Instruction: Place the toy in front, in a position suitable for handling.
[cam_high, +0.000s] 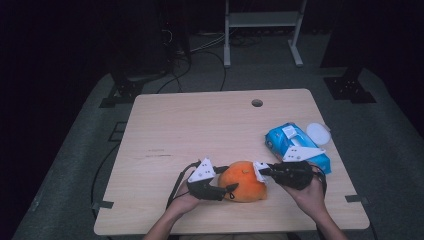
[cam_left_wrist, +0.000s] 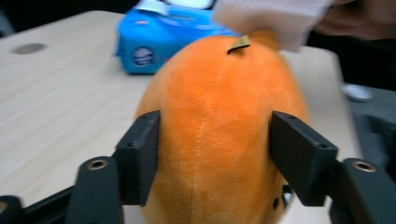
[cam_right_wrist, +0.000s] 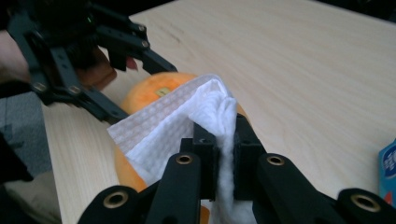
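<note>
An orange plush toy (cam_high: 242, 181) lies near the table's front edge. My left gripper (cam_high: 227, 186) clamps it from the left; in the left gripper view the jaws press both flanks of the orange plush toy (cam_left_wrist: 219, 126). My right gripper (cam_high: 261, 171) is at the toy's right end, shut on a white wet wipe (cam_right_wrist: 187, 121) that drapes over the toy's top (cam_right_wrist: 154, 88). In the right gripper view the left gripper (cam_right_wrist: 135, 79) shows beyond the toy. The wipe (cam_left_wrist: 271, 18) also appears at the toy's far end in the left gripper view.
A blue pack of wet wipes (cam_high: 295, 145) lies at the right of the table, with a white round lid (cam_high: 318, 133) beside it. A cable hole (cam_high: 257, 103) sits near the far edge. The wooden table (cam_high: 190, 130) spreads to the left and back.
</note>
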